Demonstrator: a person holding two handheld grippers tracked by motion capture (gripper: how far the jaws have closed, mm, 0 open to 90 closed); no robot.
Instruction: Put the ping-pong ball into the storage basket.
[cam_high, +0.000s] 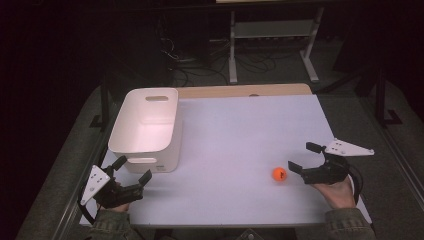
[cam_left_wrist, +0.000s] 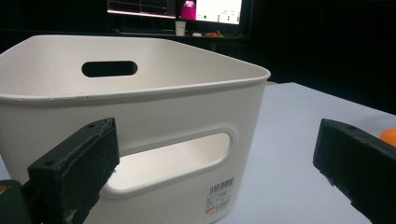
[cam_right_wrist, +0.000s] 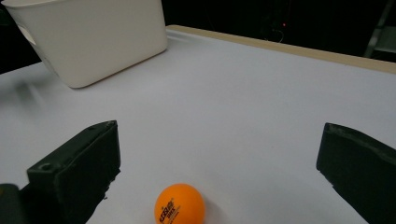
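The table (cam_high: 240, 150) carries a smooth, pale lilac-white sheet that covers nearly all of its top, leaving a strip of light wood bare along the far edge. Around it the room is dark: a carpeted grey floor, a white metal frame (cam_high: 272, 45) standing beyond the far edge with a tangle of cables (cam_high: 200, 62) on the floor beside it, and, in the left gripper view, lit monitor screens (cam_left_wrist: 175, 9) far behind. A white plastic bin (cam_high: 145, 127) with cut-out handles sits at the far left part of the sheet, upright and open-topped. A small orange ball (cam_high: 279, 174) with dark print lies on the bare sheet toward the near right, well apart from the bin. The right claw (cam_high: 304, 159) rests low near the table's right edge, held by a hand (cam_high: 337, 192) in an olive sleeve, its jaws spread wide and pointing at the ball, which lies just in front of the opening and touches neither jaw. The left claw (cam_high: 132, 170) sits at the near left corner, also spread wide with nothing between the jaws, aimed at the near wall of the bin just beside it.
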